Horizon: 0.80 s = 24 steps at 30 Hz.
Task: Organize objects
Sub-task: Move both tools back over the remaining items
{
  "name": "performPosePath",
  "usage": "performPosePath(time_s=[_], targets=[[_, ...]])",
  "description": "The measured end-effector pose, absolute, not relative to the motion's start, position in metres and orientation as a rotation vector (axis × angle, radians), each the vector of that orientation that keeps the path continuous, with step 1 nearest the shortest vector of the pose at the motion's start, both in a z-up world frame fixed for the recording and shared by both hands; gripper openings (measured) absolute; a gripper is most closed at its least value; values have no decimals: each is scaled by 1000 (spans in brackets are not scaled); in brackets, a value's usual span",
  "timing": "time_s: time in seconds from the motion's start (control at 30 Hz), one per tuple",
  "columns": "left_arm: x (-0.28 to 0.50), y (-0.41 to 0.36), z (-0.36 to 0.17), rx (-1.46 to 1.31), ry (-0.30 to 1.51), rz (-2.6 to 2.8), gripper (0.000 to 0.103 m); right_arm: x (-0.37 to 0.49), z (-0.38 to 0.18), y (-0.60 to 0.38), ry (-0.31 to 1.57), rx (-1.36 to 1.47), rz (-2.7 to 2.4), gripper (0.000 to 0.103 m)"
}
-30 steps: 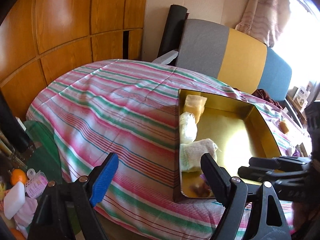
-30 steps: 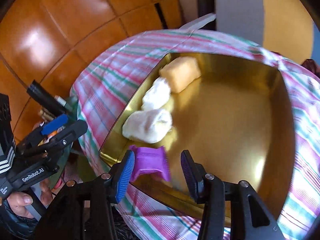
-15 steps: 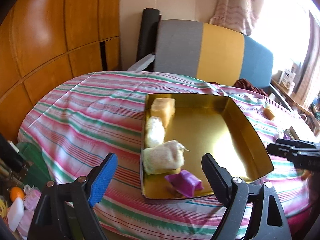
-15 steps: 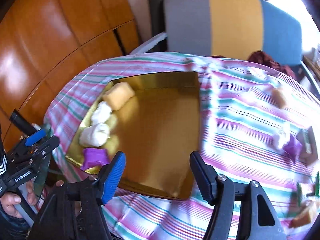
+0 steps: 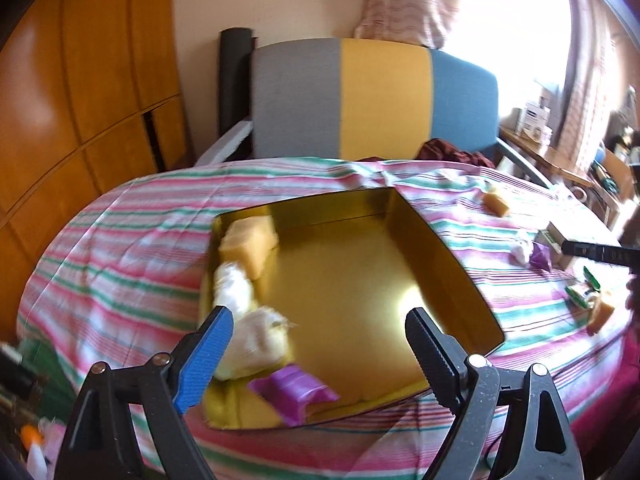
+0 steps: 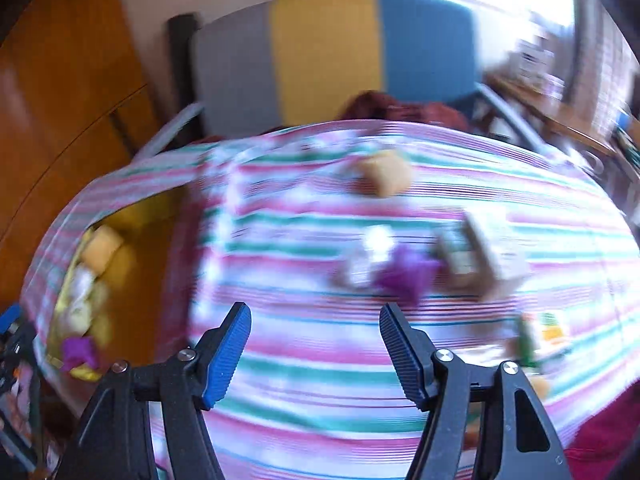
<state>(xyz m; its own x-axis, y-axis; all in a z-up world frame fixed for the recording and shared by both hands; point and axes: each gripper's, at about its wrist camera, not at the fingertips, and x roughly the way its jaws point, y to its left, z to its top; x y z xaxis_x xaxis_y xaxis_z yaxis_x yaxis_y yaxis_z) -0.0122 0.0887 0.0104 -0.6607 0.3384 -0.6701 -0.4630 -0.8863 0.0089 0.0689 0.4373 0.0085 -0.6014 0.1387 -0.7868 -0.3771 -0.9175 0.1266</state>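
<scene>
Since a second ago my right tool [image 6: 315, 350] has just spread off the purple piece [image 5: 294, 390], now at the gold tray's [image 5: 460, 280] near-left corner. Left tool [image 5: 316, 354] spread, empty.

Right gripper [image 6: 316, 348] released the purple piece [image 5: 292, 390] (apparently), swung off the tray [image 5: 460, 280].

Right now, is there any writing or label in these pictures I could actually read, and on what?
"DA...": pale letters on the black tool at the right edge; the rest is cut off.
Small boxes on the striped cloth: print too blurred.
White boxes by the window: too small.
</scene>
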Motion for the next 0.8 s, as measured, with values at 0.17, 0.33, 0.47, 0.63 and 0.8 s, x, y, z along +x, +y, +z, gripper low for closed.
performPosePath(time_s=[0.17, 0.33, 0.47, 0.63, 0.8], targets=[[-13, 131, 17, -939, 298, 2424, 89, 94, 11, 503, 487, -1088, 2408, 68], [-14, 178, 24, -935, 333, 2336, 89, 119, -3, 552, 617, -975, 2279, 68], [-12, 223, 26, -915, 397, 2271, 89, 134, -19, 576, 816, -935, 2221, 68], [-30, 284, 29, -976, 379, 2164, 88, 140, -18, 581, 880, -903, 2221, 69], [-49, 350, 30, -987, 415, 2113, 88, 141, -17, 578, 919, -899, 2258, 69]])
